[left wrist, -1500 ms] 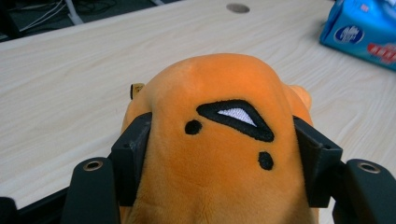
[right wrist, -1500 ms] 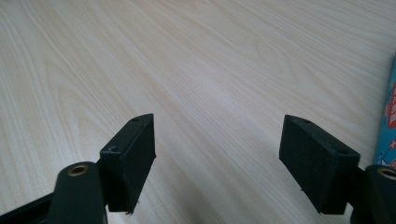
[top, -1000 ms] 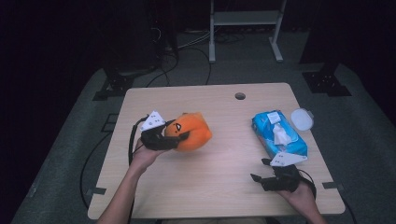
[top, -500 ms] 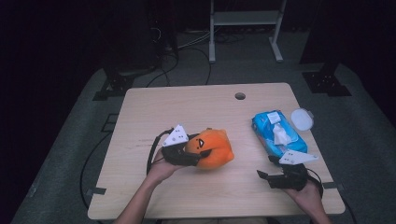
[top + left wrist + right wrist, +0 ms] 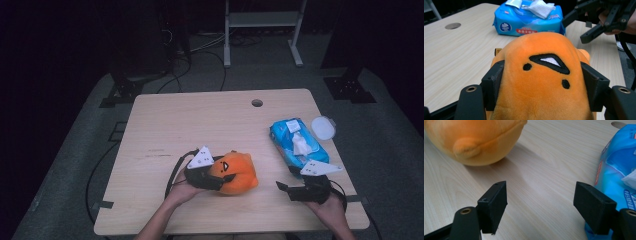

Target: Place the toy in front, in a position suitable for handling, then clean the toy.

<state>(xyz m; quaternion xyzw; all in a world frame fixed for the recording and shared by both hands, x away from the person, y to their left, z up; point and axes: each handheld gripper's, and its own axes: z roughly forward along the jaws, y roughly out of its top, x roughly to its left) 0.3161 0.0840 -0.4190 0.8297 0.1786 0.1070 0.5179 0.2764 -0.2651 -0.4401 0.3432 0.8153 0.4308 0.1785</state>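
A pale wooden table (image 5: 165, 120) stands on grey floor (image 5: 70, 165) — dark room behind, white metal frame (image 5: 262, 20) and black cables (image 5: 200, 47).

Round orange plush toy (image 5: 235, 172) with stitched black eyes and mouth (white inside), face up, resting on the desk (image 5: 200, 120) near its front edge, squeezed at both sides.

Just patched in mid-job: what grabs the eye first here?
The orange plush toy at the table's near middle, squeezed in the left claw. To its right lies a blue wet-wipe pack with a sheet poking out, and the right claw stands open just before it.
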